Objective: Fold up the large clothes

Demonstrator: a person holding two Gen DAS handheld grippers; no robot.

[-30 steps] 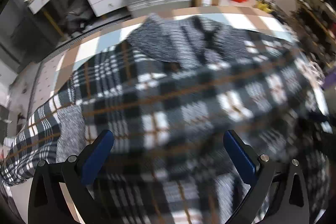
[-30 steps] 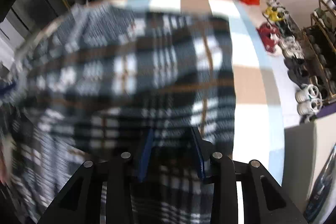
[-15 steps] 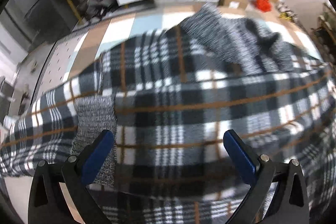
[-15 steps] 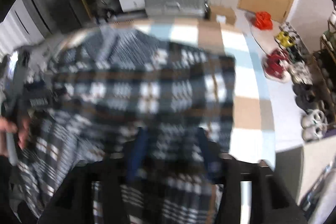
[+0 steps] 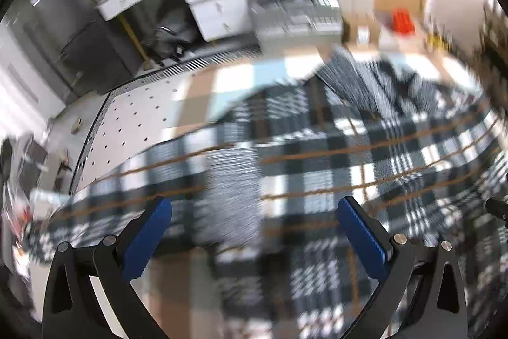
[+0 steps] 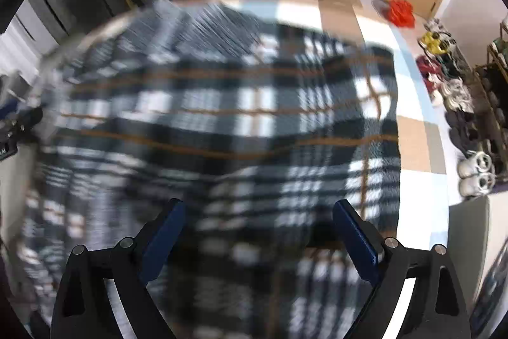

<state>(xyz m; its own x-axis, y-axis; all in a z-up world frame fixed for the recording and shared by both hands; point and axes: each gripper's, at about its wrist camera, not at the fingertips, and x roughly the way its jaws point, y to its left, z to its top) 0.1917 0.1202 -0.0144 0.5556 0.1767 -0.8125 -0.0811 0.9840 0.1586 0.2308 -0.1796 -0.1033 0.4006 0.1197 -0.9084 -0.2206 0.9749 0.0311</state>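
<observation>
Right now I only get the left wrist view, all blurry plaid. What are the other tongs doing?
Observer: The right tongs are opening; their blue pads press on nothing, and the plaid garment lies below them.
Operator: Where does the cloth end on that side?
Observer: Its right edge lies on the checked surface, which is bare beyond it.
Operator: Anything past that?
Observer: A pair of white sneakers, in a row of shoes.
</observation>
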